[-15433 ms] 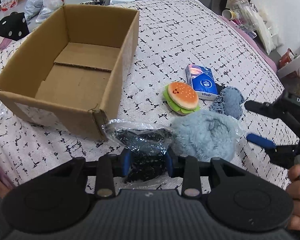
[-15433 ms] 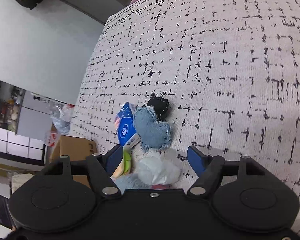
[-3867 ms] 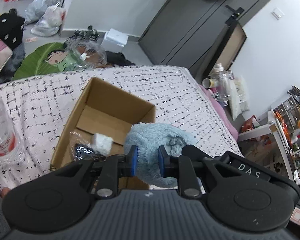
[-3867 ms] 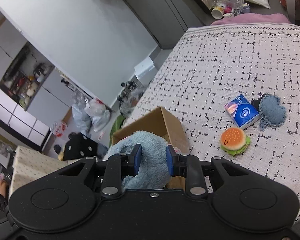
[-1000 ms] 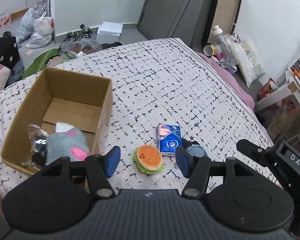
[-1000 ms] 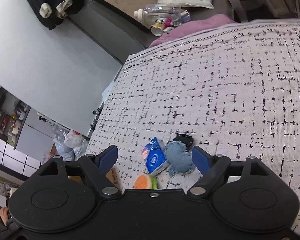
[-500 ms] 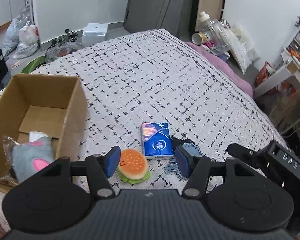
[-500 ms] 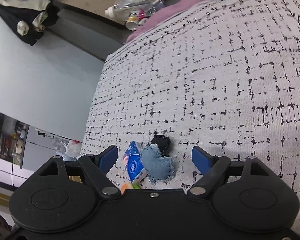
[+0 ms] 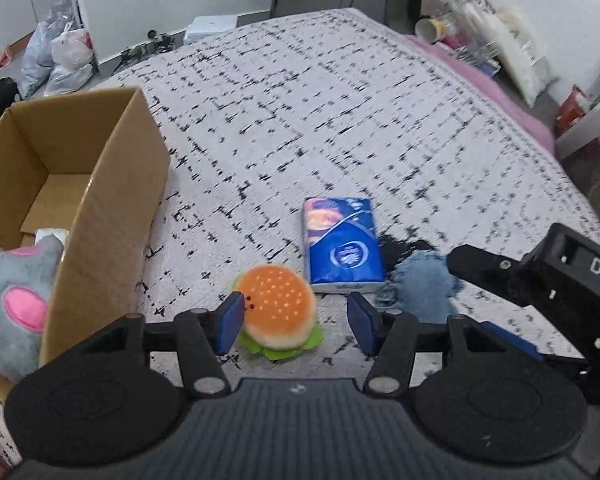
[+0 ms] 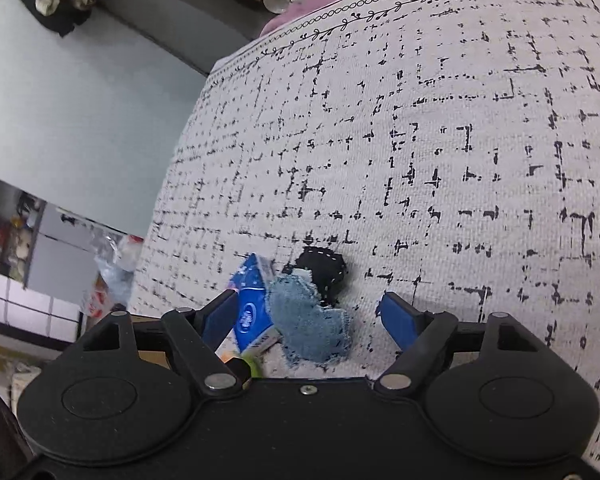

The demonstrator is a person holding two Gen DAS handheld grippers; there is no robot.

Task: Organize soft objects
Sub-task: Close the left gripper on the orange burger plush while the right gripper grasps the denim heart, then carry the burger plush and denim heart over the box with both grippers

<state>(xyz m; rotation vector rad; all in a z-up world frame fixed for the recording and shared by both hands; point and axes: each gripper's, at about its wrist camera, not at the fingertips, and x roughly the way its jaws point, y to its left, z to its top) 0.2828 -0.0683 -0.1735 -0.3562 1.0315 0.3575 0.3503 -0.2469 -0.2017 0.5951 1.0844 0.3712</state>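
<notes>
The left gripper (image 9: 296,322) hangs over the bed (image 9: 340,120) with its jaws partly apart, having just narrowed a little; the burger toy (image 9: 278,314) sits between the blue pads, nearer the left one, and I cannot tell whether that pad touches it; nothing is gripped. Just beyond the right pad lies the tissue pack (image 9: 342,244), the denim heart (image 9: 424,284) beside it. The box (image 9: 112,200) stands off the left finger, a grey plush (image 9: 16,296) inside. The right gripper (image 10: 312,314) has its jaws wide, just drawn in slightly, framing the heart and pack; a black patch (image 10: 324,270) lies just past the heart.
</notes>
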